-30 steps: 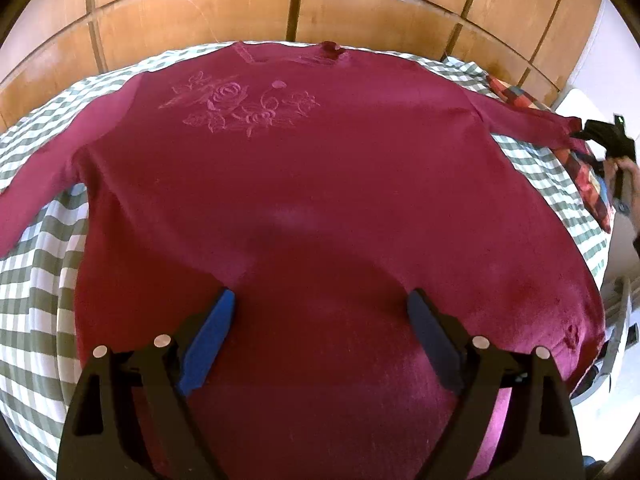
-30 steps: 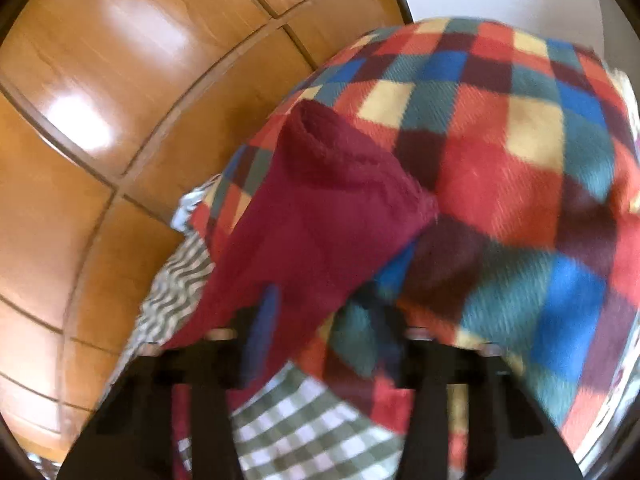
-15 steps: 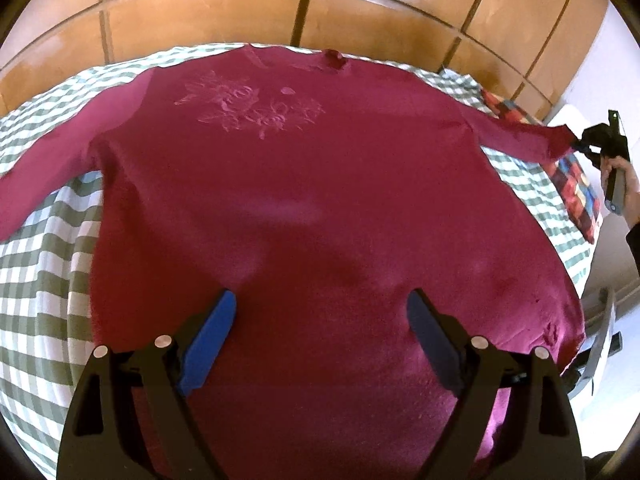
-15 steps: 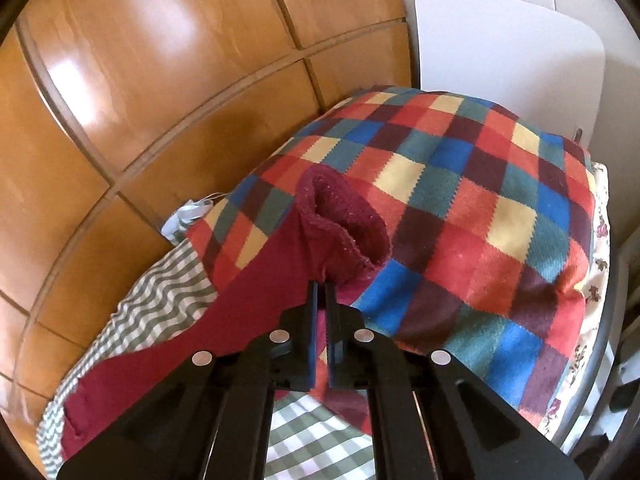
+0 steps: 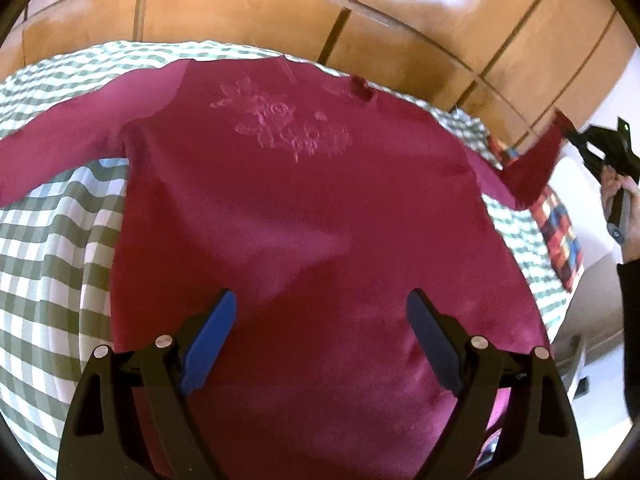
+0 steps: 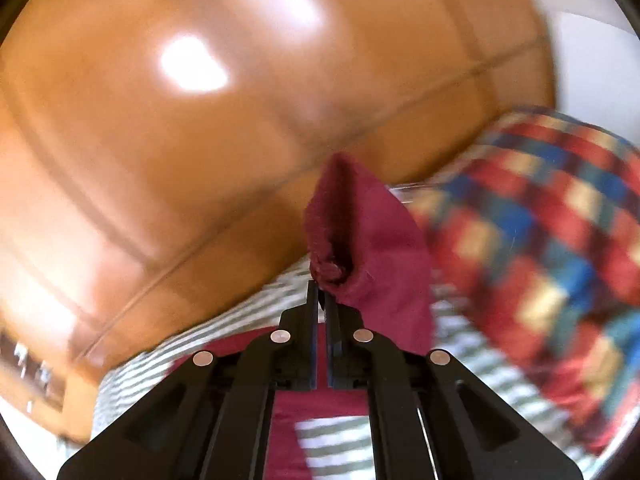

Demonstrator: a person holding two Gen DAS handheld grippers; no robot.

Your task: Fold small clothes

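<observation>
A maroon long-sleeved sweater (image 5: 304, 216) with a flower embroidery lies spread flat on a green-and-white checked cover (image 5: 48, 240). My left gripper (image 5: 320, 340) hovers open and empty above the sweater's lower body. My right gripper (image 6: 320, 300) is shut on the cuff of the sweater's right sleeve (image 6: 360, 240) and holds it lifted off the bed. In the left wrist view that gripper (image 5: 576, 140) shows at the far right, with the sleeve (image 5: 532, 164) raised toward it.
A multicoloured plaid blanket (image 6: 540, 240) lies at the bed's right end, also seen in the left wrist view (image 5: 560, 232). A wooden panelled headboard (image 5: 280, 8) runs behind the bed. A white wall is on the right.
My right gripper closed on the sleeve cuff and lifted it up off the plaid blanket. My left gripper stayed open and shifted a little over the sweater body.
</observation>
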